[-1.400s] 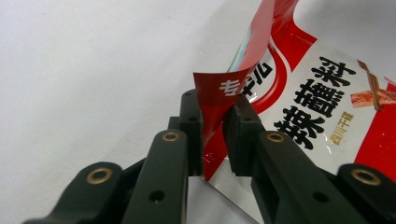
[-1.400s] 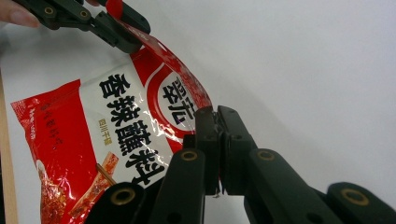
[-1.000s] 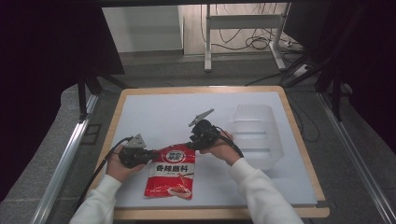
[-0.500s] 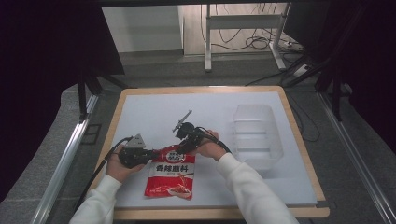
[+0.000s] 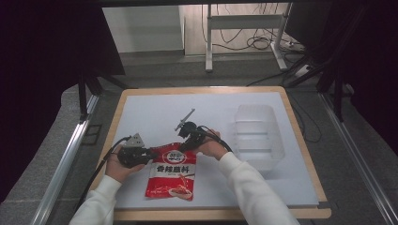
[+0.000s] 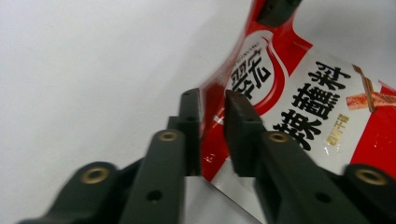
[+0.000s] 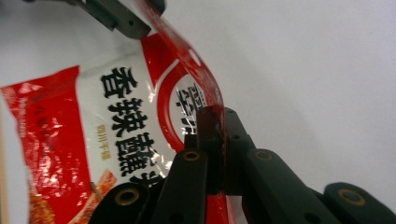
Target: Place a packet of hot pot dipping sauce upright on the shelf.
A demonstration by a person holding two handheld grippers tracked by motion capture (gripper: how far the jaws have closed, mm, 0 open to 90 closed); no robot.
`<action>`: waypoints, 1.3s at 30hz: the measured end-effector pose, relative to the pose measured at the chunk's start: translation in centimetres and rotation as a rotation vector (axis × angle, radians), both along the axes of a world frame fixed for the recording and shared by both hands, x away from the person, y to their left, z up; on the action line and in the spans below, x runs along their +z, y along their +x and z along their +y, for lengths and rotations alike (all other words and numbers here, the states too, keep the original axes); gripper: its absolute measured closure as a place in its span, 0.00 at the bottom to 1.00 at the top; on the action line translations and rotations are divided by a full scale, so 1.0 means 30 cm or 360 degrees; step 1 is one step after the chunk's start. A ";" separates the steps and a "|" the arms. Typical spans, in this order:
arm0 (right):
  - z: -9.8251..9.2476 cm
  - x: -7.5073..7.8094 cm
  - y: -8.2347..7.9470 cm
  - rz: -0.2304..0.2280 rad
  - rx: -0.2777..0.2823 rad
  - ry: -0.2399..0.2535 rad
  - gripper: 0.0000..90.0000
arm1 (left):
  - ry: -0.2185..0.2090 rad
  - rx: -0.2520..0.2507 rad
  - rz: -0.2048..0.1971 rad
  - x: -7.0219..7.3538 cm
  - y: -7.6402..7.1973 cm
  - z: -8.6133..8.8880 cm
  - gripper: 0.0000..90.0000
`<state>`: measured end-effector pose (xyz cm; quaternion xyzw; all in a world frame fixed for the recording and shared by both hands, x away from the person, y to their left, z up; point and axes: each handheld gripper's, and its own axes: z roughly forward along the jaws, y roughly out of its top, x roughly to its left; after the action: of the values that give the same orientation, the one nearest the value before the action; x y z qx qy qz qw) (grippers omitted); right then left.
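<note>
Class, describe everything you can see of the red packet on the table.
The red packet is a flat, glossy foil-like pouch with a white panel of black characters, a round logo near its top and a food picture at the bottom. It lies on the white table, its top edge lifted and curled. The right tool is shut on that edge; the left tool straddles the top corner, jaws just opened, a gap showing.

The red packet's (image 6: 299, 93) lower end runs off the left claw view's right edge; its small print beside the big characters stays unreadable.
</note>
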<state>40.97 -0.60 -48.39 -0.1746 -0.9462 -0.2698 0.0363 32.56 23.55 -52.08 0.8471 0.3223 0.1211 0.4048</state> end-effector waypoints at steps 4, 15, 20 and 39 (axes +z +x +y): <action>-0.011 0.018 0.001 0.0004 -0.0013 0.0031 0.99 | -0.0008 0.0081 -0.0018 0.007 -0.005 0.026 0.51; -0.056 0.149 -0.030 -0.0009 -0.0015 0.0122 0.99 | -0.0154 0.0274 -0.0002 0.008 -0.008 0.127 0.35; -0.056 0.230 -0.076 -0.0059 0.0037 0.0147 0.99 | -0.0135 0.0293 -0.0003 0.003 -0.006 0.136 0.35; -0.087 0.442 -0.185 -0.0149 0.0143 0.0314 0.99 | -0.0103 0.0313 -0.0002 0.005 -0.005 0.148 0.35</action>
<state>35.41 -3.21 -35.14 -0.1147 -0.9226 -0.3677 0.0211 32.42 27.99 -51.91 0.7978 0.4074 0.1504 0.4183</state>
